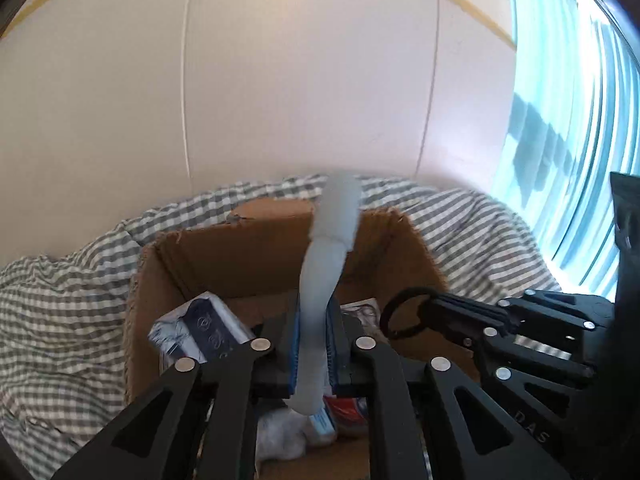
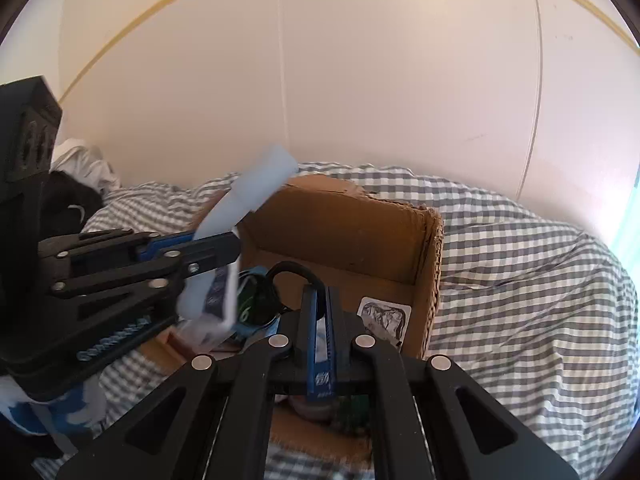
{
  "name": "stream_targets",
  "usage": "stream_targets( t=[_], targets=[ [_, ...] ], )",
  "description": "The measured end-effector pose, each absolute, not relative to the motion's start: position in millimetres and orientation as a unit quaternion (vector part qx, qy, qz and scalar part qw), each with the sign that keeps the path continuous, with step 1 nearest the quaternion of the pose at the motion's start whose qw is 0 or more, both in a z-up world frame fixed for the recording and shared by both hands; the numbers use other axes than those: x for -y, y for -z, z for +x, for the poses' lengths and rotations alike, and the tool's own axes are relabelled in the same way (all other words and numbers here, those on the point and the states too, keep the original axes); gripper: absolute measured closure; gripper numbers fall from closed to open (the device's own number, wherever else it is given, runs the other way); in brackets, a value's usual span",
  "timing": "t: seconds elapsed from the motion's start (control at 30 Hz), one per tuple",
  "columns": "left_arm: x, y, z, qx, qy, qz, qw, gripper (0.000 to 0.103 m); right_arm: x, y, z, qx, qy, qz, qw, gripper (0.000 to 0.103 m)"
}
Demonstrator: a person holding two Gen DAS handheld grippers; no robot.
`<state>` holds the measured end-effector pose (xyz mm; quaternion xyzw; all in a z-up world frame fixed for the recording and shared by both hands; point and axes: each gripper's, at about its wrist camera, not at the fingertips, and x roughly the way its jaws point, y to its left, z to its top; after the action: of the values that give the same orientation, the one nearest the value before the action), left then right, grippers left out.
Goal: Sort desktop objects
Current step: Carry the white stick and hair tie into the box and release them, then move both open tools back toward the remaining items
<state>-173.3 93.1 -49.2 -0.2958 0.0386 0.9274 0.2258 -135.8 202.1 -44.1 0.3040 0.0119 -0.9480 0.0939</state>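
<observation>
Cardboard box (image 1: 280,256) below both grippers. Left gripper (image 1: 314,344) clamps pale tube (image 1: 324,256); right gripper (image 2: 320,336) pinches black loop (image 2: 292,272) at twelve o'clock. Release low inside the walls.

Left claw (image 1: 314,340) angled downward, blue-padded jaws clamped on a pale flexible tube (image 1: 324,248), right claw (image 2: 320,320) just beside it, tilted down, jaws nearly together on a black loop (image 2: 294,270)

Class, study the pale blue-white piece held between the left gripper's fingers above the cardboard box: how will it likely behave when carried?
The pale piece bends and kinks above the left gripper, so it is probably soft and floppy. It looks light, standing unsupported over the cardboard box. Held near one end, it may sway.
</observation>
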Motion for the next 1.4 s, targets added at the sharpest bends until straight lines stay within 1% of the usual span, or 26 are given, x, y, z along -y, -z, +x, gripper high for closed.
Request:
stream_targets(
  t=[0.03, 0.07, 0.1, 0.13, 0.17, 0.2, 0.27, 0.3, 0.33, 0.37, 0.4, 0.43, 0.47, 0.5, 0.53, 0.67, 0.77, 0.8, 0.87, 1.0, 1.1, 1.17, 1.23, 1.3, 1.4],
  targets=[
    [-94, 55, -180, -0.034, -0.925, -0.306, 0.224, 0.078, -204, 49, -143, -0.008, 0.945, 0.315, 0.086, 0.089],
    [-92, 58, -185, -0.029, -0.925, -0.310, 0.218, 0.068, -206, 54, -149, -0.006, 0.942, 0.326, 0.085, 0.080],
    [-90, 58, -185, -0.023, -0.928, -0.309, 0.208, 0.051, -208, 60, -151, -0.003, 0.939, 0.333, 0.087, 0.062],
    [-85, 58, -184, -0.014, -0.931, -0.305, 0.199, 0.041, -208, 63, -151, -0.004, 0.939, 0.333, 0.085, 0.052],
    [-83, 56, -182, -0.007, -0.934, -0.299, 0.193, 0.028, -208, 64, -149, -0.006, 0.939, 0.333, 0.082, 0.051],
    [-76, 54, -177, 0.006, -0.939, -0.290, 0.186, 0.026, -208, 65, -147, -0.010, 0.939, 0.334, 0.079, 0.051],
    [-71, 49, -171, 0.014, -0.939, -0.287, 0.186, 0.025, -211, 66, -143, -0.013, 0.940, 0.333, 0.074, 0.050],
    [-66, 44, -165, 0.013, -0.941, -0.284, 0.184, 0.025, -212, 64, -140, -0.010, 0.941, 0.330, 0.073, 0.047],
    [-63, 41, -160, 0.012, -0.943, -0.279, 0.182, 0.024, -213, 61, -136, -0.007, 0.943, 0.325, 0.073, 0.041],
    [-61, 36, -155, 0.011, -0.945, -0.275, 0.180, 0.019, -214, 58, -133, -0.006, 0.945, 0.320, 0.073, 0.034],
    [-56, 30, -151, 0.011, -0.947, -0.269, 0.176, 0.011, -214, 54, -128, -0.005, 0.948, 0.311, 0.072, 0.030],
    [-49, 24, -141, 0.014, -0.950, -0.259, 0.172, 0.007, -214, 49, -120, -0.006, 0.951, 0.301, 0.071, 0.021],
    [-45, 20, -135, 0.017, -0.953, -0.251, 0.168, 0.000, -214, 45, -112, -0.008, 0.954, 0.290, 0.072, 0.016],
    [-36, 14, -122, 0.024, -0.957, -0.238, 0.164, 0.000, -213, 41, -103, -0.009, 0.958, 0.278, 0.074, 0.009],
    [-28, 11, -117, 0.026, -0.959, -0.232, 0.161, 0.000, -213, 37, -91, -0.011, 0.961, 0.266, 0.080, 0.006],
    [-10, 6, -88, 0.024, -0.964, -0.221, 0.143, 0.000, -205, 31, -61, -0.027, 0.963, 0.253, 0.093, 0.001],
    [3, 11, -69, 0.029, -0.968, -0.218, 0.123, 0.000, -203, 33, -43, -0.040, 0.962, 0.253, 0.099, 0.001],
    [8, 16, -61, 0.029, -0.971, -0.216, 0.100, 0.000, -201, 34, -38, -0.045, 0.960, 0.255, 0.106, 0.001],
    [11, 23, -55, 0.022, -0.973, -0.216, 0.078, 0.000, -198, 41, -30, -0.060, 0.954, 0.268, 0.122, 0.001],
    [17, 54, -45, -0.002, -0.964, -0.256, 0.067, 0.000, -184, 64, -18, -0.091, 0.936, 0.298, 0.163, 0.001],
    [25, 76, -42, 0.008, -0.954, -0.289, 0.075, 0.000, -167, 93, -15, -0.122, 0.911, 0.341, 0.195, 0.001],
    [30, 91, -43, 0.012, -0.947, -0.311, 0.076, 0.000, -156, 114, -15, -0.141, 0.893, 0.371, 0.214, 0.009],
    [32, 106, -47, 0.005, -0.940, -0.332, 0.077, 0.000, -142, 142, -18, -0.170, 0.865, 0.409, 0.236, 0.027],
    [32, 119, -50, -0.005, -0.935, -0.347, 0.076, 0.000, -133, 164, -20, -0.199, 0.842, 0.434, 0.249, 0.031],
    [33, 135, -52, -0.012, -0.928, -0.363, 0.076, 0.000, -115, 196, -21, -0.266, 0.804, 0.461, 0.264, 0.032]
  ],
)
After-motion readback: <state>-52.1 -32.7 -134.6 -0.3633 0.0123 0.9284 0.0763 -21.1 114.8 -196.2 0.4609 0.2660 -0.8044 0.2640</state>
